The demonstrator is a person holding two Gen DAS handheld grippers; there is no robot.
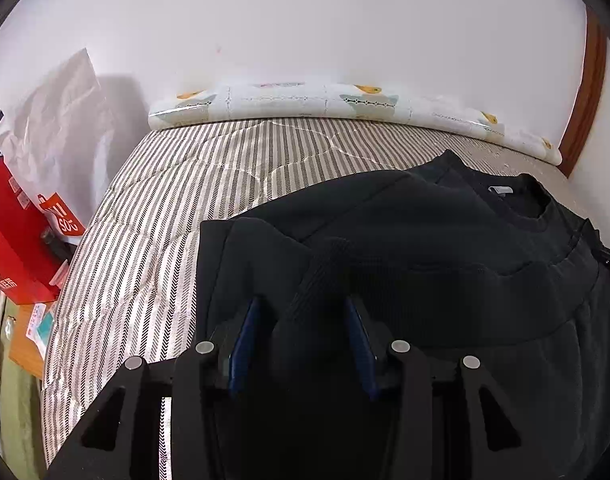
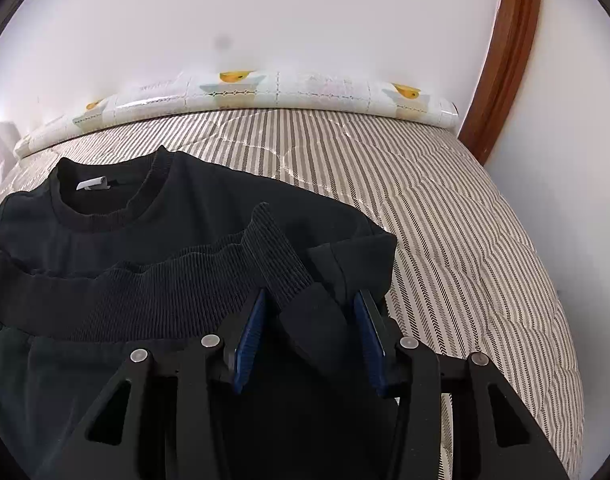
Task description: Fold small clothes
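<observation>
Black knit sweatshirt (image 2: 209, 216) on striped quilted mattress (image 2: 445, 208) | left gripper (image 1: 303, 304) wide open over left hem | right gripper (image 2: 311, 300) wide open around ribbed hem corner, gripping nothing

— Can you read anything from where I hold the grippers?

— Only on the red box (image 1: 13, 236) at my far left: a flap (image 1: 63, 216) carries white characters that look like "11" and "SO2", seen upside down. A round white logo lower down is too blurred.

— And the sweater's neck tag (image 2: 92, 183)?

— White, nothing legible on it.
</observation>
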